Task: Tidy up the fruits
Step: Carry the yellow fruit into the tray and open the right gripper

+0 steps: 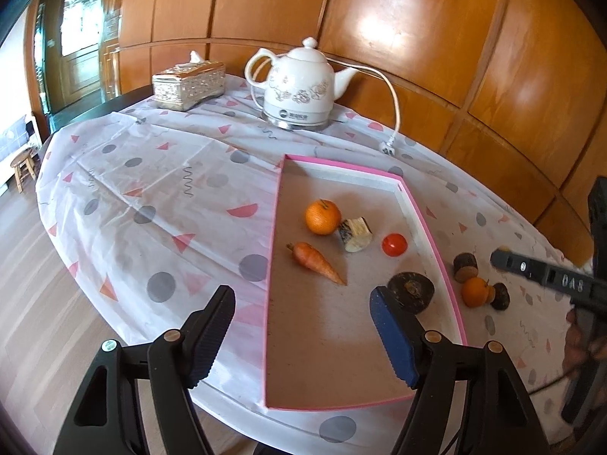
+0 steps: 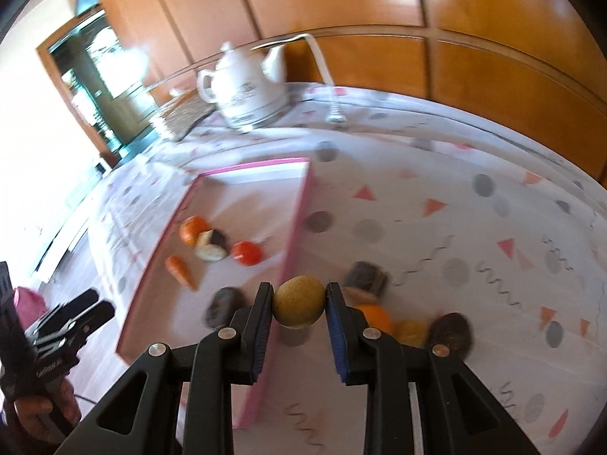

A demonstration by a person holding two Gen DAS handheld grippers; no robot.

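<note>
Fingers of the right gripper (image 2: 299,305) pinch a tan round fruit (image 2: 299,306) above the pink tray's rim (image 2: 294,227). Left gripper (image 1: 299,337) hangs spread and empty over the tray's near end.

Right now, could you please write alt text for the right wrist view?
The right tongs grip a round tan fruit above the pink tray's right edge. The tray holds an orange, carrot and tomato; a white kettle stands behind.

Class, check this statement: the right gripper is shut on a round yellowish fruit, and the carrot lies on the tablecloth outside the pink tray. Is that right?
Not quite. The carrot lies inside the pink tray, as the left wrist view shows. The right gripper is indeed shut on the yellowish fruit.
</note>
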